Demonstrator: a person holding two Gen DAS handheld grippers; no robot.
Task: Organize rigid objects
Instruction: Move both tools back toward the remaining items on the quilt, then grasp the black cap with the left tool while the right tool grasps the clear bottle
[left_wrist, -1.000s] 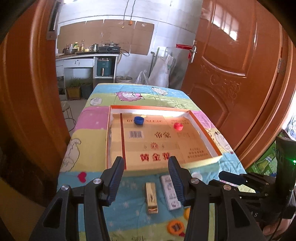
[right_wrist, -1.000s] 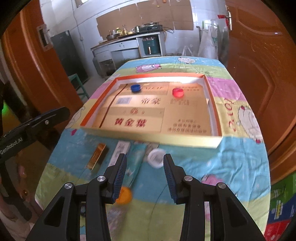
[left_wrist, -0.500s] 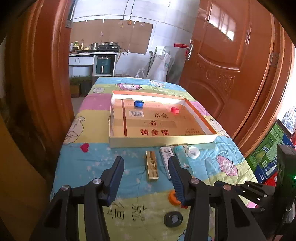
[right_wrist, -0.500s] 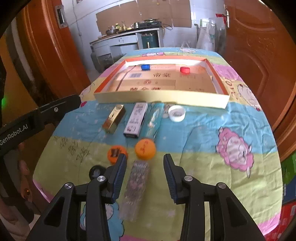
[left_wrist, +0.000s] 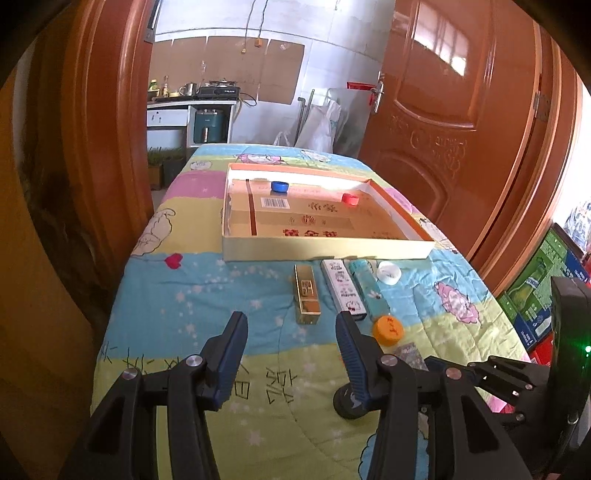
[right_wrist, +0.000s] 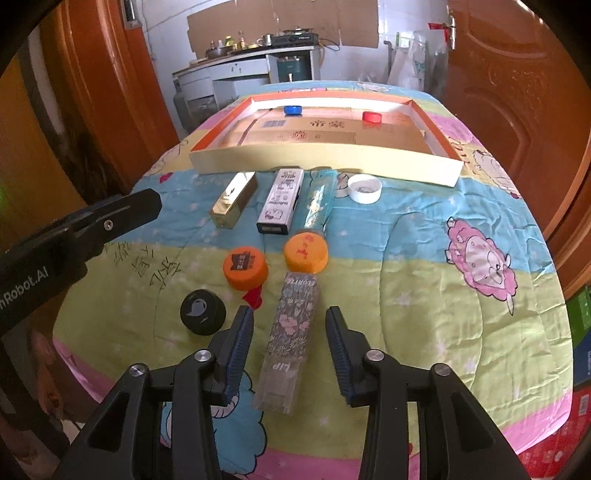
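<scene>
A shallow cardboard tray (right_wrist: 325, 162) (left_wrist: 325, 249) holds a blue cap (right_wrist: 293, 109) and a red cap (right_wrist: 371, 116). In front of it lie a gold box (right_wrist: 233, 204) (left_wrist: 306, 293), a white box (right_wrist: 281, 200), a teal box (right_wrist: 318, 201), a white cap (right_wrist: 364, 188), two orange caps (right_wrist: 245, 267) (right_wrist: 306, 252), a black cap (right_wrist: 202, 312) and a floral box (right_wrist: 290, 334). My right gripper (right_wrist: 290, 349) is open, its jaws on either side of the floral box. My left gripper (left_wrist: 291, 350) is open and empty above the cloth.
The table wears a colourful cartoon cloth (right_wrist: 461, 258). Wooden doors stand on the left (left_wrist: 107, 147) and the right (left_wrist: 461, 129). A kitchen counter (left_wrist: 192, 107) is behind. Cartons (left_wrist: 543, 288) sit on the floor at the right.
Both grippers have drawn back from the tray toward the near table edge. The right gripper now straddles the floral box. Both stay open.
</scene>
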